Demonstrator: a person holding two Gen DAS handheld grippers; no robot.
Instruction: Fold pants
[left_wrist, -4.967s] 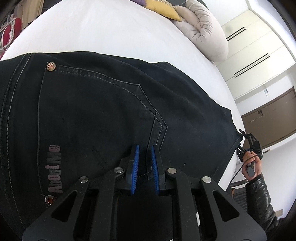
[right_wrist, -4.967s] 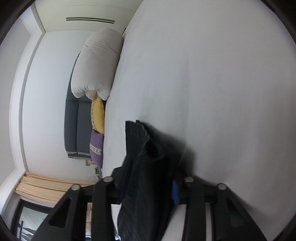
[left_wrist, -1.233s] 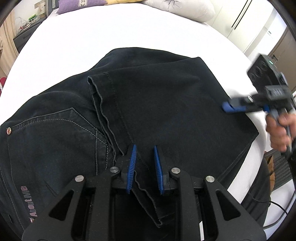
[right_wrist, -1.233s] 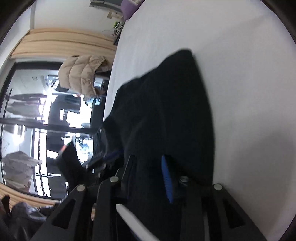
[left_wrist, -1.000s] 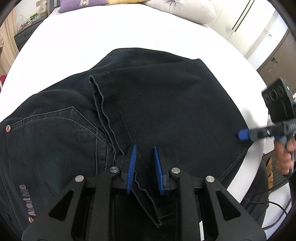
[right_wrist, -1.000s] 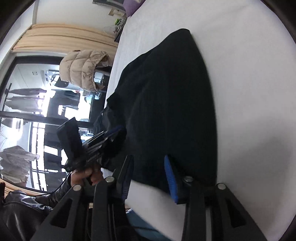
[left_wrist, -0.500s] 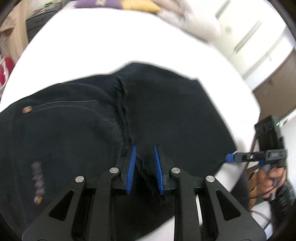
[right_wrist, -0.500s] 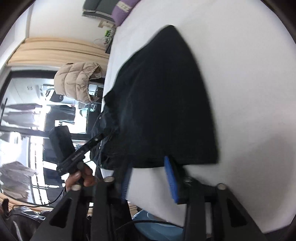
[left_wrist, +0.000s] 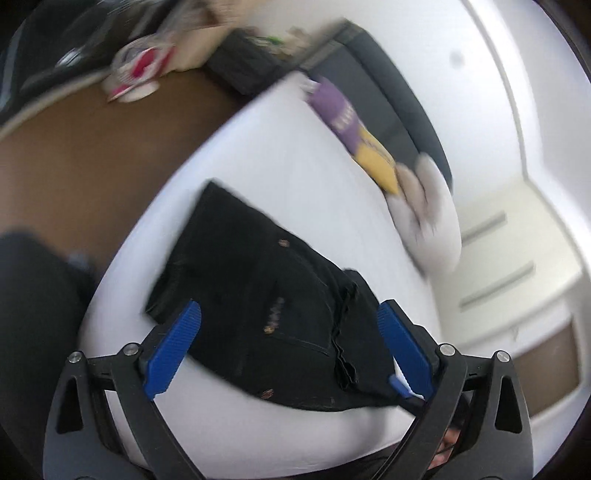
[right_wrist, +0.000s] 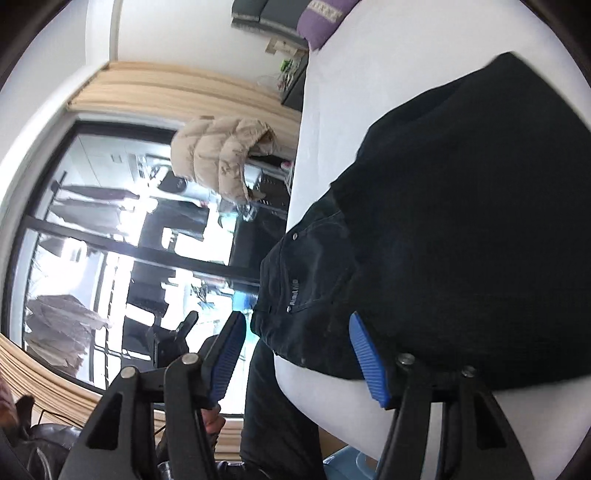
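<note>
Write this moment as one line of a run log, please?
task: fold pants | pants: folded, lying on bed | left gripper: fingers just opened, empty | right gripper: fingers just opened, empty

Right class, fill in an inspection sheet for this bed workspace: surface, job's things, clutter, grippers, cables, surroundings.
Surface: white bed sheet, smooth.
Job's things: black denim pants, folded into a compact stack near the bed's edge.
Clutter: purple cushion, yellow cushion, rolled white duvet by the headboard.
Grippers: left gripper jaws have just been opening, now wide, nothing between the pads; right gripper jaws have just been opening, gripping nothing.
Cables: nothing seen.
Surroundings: beige puffer jacket, large window, white wardrobe.
</note>
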